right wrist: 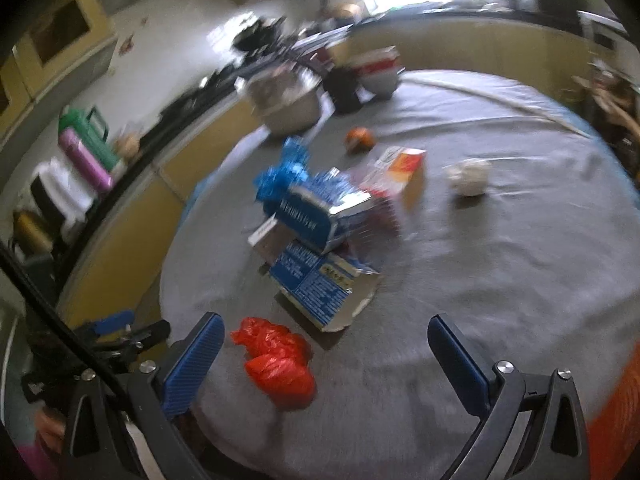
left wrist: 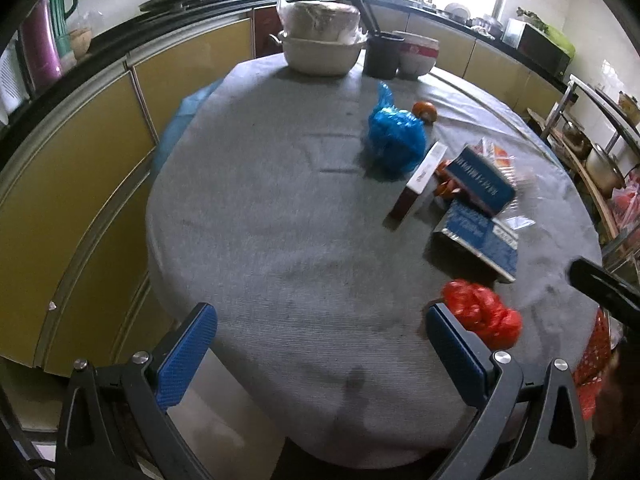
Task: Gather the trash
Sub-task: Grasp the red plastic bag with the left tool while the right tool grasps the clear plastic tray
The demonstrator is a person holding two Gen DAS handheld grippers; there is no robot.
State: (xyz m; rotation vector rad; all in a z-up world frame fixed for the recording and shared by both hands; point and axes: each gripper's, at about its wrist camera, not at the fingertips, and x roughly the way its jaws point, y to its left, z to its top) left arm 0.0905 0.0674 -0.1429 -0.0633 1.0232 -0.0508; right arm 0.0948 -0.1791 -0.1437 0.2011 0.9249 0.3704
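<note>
Trash lies on a round table with a grey cloth (left wrist: 280, 208). A crumpled red plastic bag (left wrist: 482, 314) sits near the front edge, just past my left gripper's right finger. Behind it lie blue cartons (left wrist: 478, 236), a white and dark red box (left wrist: 420, 182), a blue plastic bag (left wrist: 396, 136) and an orange peel (left wrist: 425, 111). My left gripper (left wrist: 320, 352) is open and empty. My right gripper (right wrist: 326, 356) is open and empty above the table's front edge, with the red bag (right wrist: 278, 362) between its fingers, close to the left one. The right wrist view also shows the blue cartons (right wrist: 316, 256), an orange box (right wrist: 406, 172) and a white paper wad (right wrist: 470, 178).
A cream basin holding a bagged bundle (left wrist: 322, 40), a black container (left wrist: 382, 54) and stacked bowls (left wrist: 418, 54) stand at the table's far edge. Yellow cabinets (left wrist: 80, 184) curve along the left. A metal rack with pots (left wrist: 600, 152) stands at the right.
</note>
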